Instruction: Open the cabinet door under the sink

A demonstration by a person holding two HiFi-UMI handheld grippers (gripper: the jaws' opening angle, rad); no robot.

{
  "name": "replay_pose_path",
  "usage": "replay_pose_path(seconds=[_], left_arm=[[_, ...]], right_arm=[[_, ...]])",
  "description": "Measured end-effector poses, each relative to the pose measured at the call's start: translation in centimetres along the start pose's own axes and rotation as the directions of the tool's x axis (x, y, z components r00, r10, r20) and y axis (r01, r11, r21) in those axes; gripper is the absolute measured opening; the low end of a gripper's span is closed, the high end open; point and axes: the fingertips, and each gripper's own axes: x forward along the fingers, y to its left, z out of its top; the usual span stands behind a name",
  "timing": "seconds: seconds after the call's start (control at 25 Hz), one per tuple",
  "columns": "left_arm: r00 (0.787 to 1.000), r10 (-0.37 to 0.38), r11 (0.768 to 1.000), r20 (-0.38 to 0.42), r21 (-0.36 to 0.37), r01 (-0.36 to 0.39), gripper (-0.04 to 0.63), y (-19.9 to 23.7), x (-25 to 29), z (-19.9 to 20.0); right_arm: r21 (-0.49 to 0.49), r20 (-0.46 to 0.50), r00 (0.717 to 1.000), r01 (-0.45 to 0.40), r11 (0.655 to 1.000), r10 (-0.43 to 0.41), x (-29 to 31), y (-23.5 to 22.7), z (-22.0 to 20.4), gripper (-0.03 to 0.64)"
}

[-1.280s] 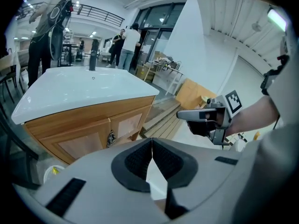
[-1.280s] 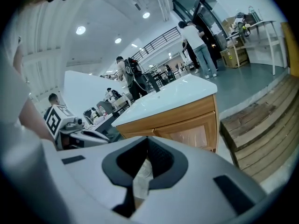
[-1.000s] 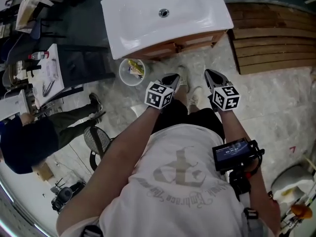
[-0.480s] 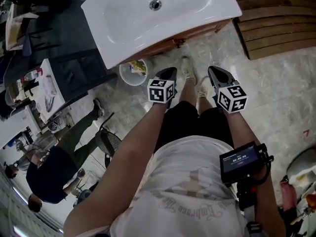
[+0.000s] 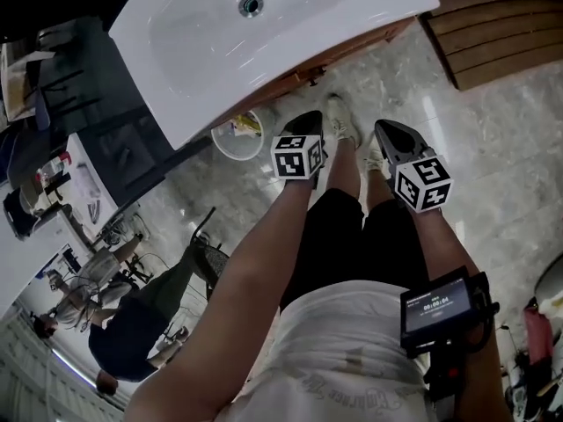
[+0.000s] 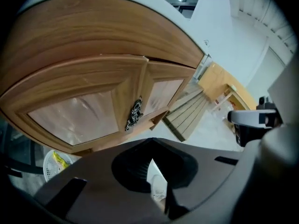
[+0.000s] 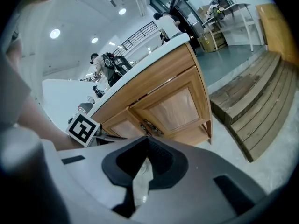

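Gleaming marble floor (image 5: 501, 148) beneath white sink (image 5: 290, 38), wooden cabinet (image 6: 93, 78)

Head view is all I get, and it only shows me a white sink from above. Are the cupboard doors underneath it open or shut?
Observer: Shut. The left gripper view shows two wooden doors, both closed and meeting in the middle.
Operator: Is there anything to pull them by?
Observer: Yes, dark metal handles sit right where the two doors meet.
Operator: Are those tools holding anything?
Observer: No. The left gripper and the right gripper each have their jaws together with nothing between them.
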Motion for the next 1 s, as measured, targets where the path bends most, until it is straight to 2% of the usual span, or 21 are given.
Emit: replay_pose_path(seconds=[0.16, 0.4, 0.64, 0.8, 1.0], left_arm=[[0.999, 0.046, 0.999, 0.029, 0.009, -0.046, 0.009, 1.4, 2.1, 0.6], [0.994, 0.070, 0.997, 0.081, -0.049, -0.066, 0.009, 4.0, 5.7, 0.7], [0.989, 0.135, 0.990, 0.061, -0.054, -0.132, 0.012, 5.0, 7.3, 0.9], [0.988, 0.145, 0.984, 0.060, -0.111, -0.138, 0.126, 5.0, 8.4, 1.2], [0.979, 0.198, 0.969, 0.052, -0.164, -0.187, 0.149, 5.7, 9.3, 1.8]], right_arm=[[0.045, -0.001, 1.000, 0.023, 0.999, -0.023, 0.5, -1.7, -1.6, 0.014], [0.087, -0.008, 1.000, 0.017, 0.996, -0.017, 2.1, -3.9, -4.8, 0.014], [0.103, -0.010, 1.000, 0.021, 0.994, -0.020, 2.5, -5.0, -5.8, 0.014], [0.116, -0.008, 1.000, 0.028, 0.993, -0.027, 2.3, -5.7, -6.2, 0.014], [0.143, -0.014, 0.999, 0.045, 0.989, -0.043, 1.5, -7.0, -6.8, 0.014]])
